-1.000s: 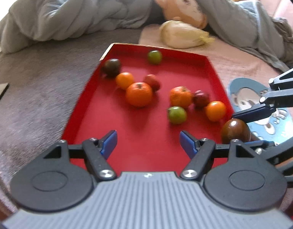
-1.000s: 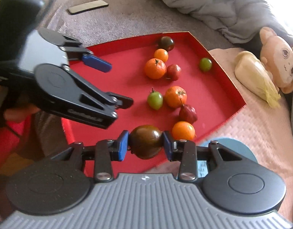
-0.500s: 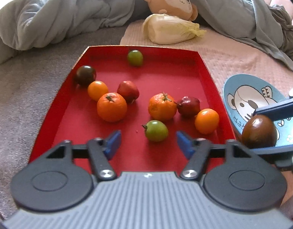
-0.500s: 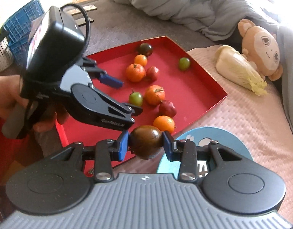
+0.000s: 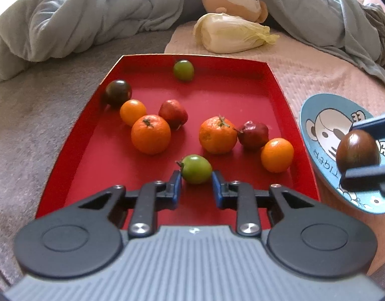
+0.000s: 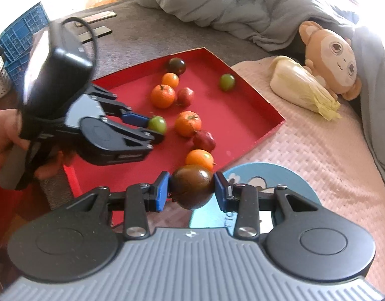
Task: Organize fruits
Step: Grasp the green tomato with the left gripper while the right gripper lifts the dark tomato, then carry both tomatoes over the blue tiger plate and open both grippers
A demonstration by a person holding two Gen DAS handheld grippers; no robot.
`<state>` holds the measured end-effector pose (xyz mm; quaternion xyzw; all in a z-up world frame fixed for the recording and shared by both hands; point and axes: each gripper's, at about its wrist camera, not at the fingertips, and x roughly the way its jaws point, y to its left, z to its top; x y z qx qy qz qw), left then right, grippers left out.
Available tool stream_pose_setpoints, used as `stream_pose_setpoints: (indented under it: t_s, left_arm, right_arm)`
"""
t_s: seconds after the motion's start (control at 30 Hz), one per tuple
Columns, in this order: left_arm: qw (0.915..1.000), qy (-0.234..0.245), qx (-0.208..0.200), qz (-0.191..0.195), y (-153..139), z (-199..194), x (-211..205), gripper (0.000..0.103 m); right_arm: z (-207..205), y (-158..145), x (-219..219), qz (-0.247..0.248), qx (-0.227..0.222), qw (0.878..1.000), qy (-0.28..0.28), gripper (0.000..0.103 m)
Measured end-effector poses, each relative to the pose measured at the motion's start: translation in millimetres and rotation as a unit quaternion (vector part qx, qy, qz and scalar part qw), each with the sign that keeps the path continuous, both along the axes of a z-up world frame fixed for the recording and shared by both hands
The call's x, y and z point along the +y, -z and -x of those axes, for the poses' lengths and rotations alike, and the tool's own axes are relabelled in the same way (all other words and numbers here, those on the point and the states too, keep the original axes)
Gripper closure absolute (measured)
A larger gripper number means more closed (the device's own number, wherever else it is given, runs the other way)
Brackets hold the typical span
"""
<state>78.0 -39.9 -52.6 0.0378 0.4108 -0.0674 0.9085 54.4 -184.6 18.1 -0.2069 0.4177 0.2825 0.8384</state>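
The left gripper (image 5: 196, 184) has its jaws drawn in on a green tomato (image 5: 195, 168), and the blue pads touch its two sides; this fruit lies on the floor of the red tray (image 5: 282, 92), near the tray's closest edge. The right gripper (image 6: 192, 188) holds a dark brown tomato (image 6: 191, 186) firmly between its pads, above the blue plate (image 6: 287, 175) that sits just beside the tray. I judge the step to be sorting: one fruit is being carried to the plate while the next is being picked. The next move probably calls for lowering the dark tomato onto the plate and releasing it gently, then lifting the green one straight up, clear of the orange fruit (image 5: 218, 135) near it. The green tomato is almost round, so I cannot tell a long axis; its small stem points toward the tray's left wall.
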Motion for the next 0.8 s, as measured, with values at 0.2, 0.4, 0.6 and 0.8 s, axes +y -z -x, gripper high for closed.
stream_pose_setpoints:
  t_s: [0.2,0.4,0.6,0.8]
  left_arm:
    - [0.9999,-0.011,0.002,-0.007,-5,13,1,0.074]
    - [0.9999,-0.004,-0.008,-0.011,-17,22,-8,0.074]
    - [0.9997,0.011,-0.020,-0.011,-28,26,-25,0.074]
    - [0.9992,0.030,-0.027,-0.004,-36,26,-43,0.074]
  right_arm:
    - [-5,0,-15,0.004,-0.001,1.000,0.019,0.059]
    - [-4,-1,-32,0.003,0.001,0.999,0.036,0.059]
    - [-2,0,-53,0.003,0.004,0.998,0.059,0.059]
    - [-3,8,-77,0.012,0.015,0.996,0.089,0.059]
